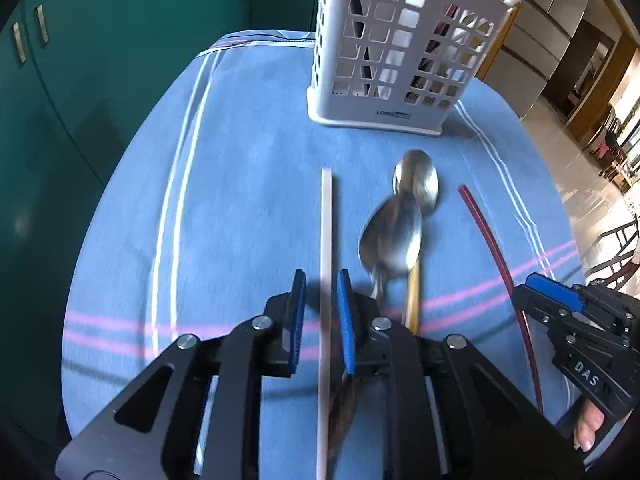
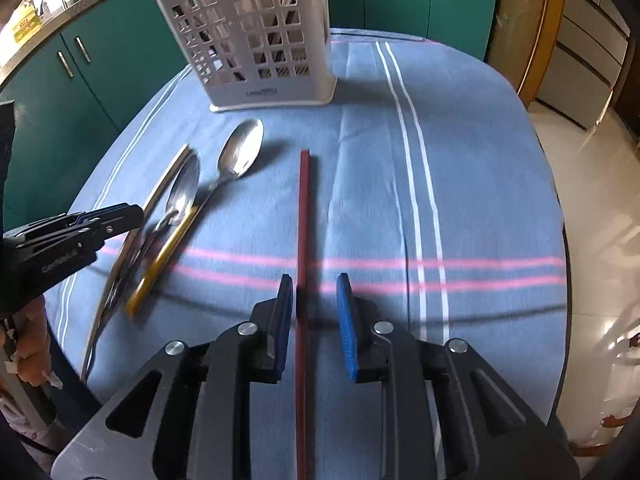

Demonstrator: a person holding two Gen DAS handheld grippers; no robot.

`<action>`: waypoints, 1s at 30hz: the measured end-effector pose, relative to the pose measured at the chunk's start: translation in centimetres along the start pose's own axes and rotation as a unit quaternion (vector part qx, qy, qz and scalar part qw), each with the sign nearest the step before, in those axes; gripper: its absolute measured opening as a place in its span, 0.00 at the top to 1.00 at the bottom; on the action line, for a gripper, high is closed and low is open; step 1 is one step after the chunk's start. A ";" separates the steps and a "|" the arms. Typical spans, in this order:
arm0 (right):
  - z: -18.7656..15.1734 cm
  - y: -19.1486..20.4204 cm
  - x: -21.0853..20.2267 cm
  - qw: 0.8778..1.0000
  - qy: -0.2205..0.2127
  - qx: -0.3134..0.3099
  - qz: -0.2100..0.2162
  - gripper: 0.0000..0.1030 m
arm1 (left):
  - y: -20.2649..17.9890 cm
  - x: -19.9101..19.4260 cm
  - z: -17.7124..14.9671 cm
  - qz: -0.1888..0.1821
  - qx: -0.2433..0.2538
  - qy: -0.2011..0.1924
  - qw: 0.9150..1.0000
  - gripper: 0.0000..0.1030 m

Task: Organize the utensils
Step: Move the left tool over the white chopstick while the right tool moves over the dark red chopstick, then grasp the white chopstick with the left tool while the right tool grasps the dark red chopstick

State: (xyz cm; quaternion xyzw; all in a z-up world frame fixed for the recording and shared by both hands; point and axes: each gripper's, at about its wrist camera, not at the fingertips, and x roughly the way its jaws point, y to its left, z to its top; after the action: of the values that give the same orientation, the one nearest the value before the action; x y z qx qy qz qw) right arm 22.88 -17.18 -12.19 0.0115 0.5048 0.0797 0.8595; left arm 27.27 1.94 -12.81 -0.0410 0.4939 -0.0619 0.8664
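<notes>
Tablecloth of blue woven fabric with white and pink stripes (image 2: 460, 184) covers the table and serves as the staging ground where loose pieces are laid out for pickup. At twelve o'clock from both cameras stands the white perforated plastic utensil caddy (image 1: 396, 52), upright and set well back, probably the destination, with a few long items already leaning inside it.

Nearer, at about one o'clock from the left wrist, two polished steel spoons (image 1: 416, 184) lie overlapping, bowls toward the caddy, beside a yellow-handled utensil (image 1: 412, 300) whose head I cannot make out.

The left gripper (image 1: 322, 312) points steeply down and straddles the pale white chopstick-like stick (image 1: 326, 220), which runs straight along the six-to-twelve line between the blue pads; the fingers (image 1: 345, 320) stand slightly apart from it, so it looks bracketed, not pinched, and blur keeps contact uncertain.

The right gripper (image 2: 314, 312) mirrors that over the dark red stick (image 2: 304, 208), which lies flat on the cloth. Its left pad sits just beside or against the stick, while the right pad is clearly off it, so the jaws are parted with no grip.

Each tool is lined up lengthwise with its stick, presumably so a close would catch it squarely.
</notes>
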 end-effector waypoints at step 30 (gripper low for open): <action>7.4 0.7 5.0 0.998 0.022 -0.045 -0.037 0.78 | -1.0 1.8 3.2 0.055 0.032 0.002 0.998 0.81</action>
State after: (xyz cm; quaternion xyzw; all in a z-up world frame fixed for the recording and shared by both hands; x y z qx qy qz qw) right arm 31.58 -15.33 -12.79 -0.0475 0.5197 0.0711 0.8501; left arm 30.86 0.70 -12.60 0.0143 0.4946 -0.0298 0.8685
